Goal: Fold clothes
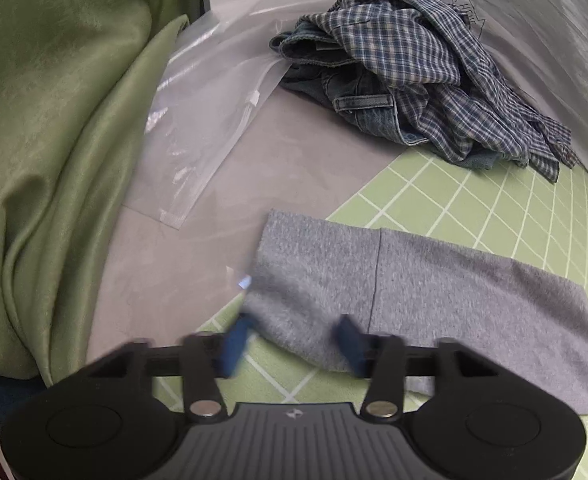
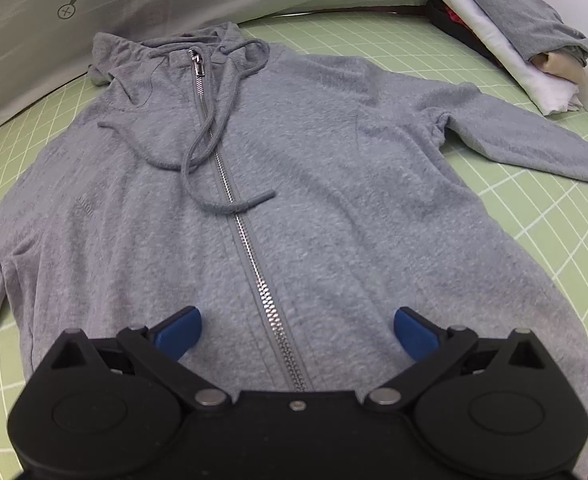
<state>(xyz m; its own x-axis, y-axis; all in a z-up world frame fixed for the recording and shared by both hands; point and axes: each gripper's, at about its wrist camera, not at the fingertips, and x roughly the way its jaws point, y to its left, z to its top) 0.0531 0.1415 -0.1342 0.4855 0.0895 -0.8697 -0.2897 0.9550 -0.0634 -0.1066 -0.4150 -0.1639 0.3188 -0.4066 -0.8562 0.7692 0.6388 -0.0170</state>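
While I hover, grey zip hoodie (image 2: 294,184) lies flat, zipped, on green grid mat (image 2: 533,240); its sleeve (image 1: 413,288) lies under left gripper (image 1: 294,340), fingers apart, blurred, nothing clamped; right gripper (image 2: 297,332) fingers wide apart over hem, empty

left gripper (image 1: 294,334) and right gripper (image 2: 297,330): black bodies, 2 blue fingers (image 2: 180,334) each (silver pivot screws).
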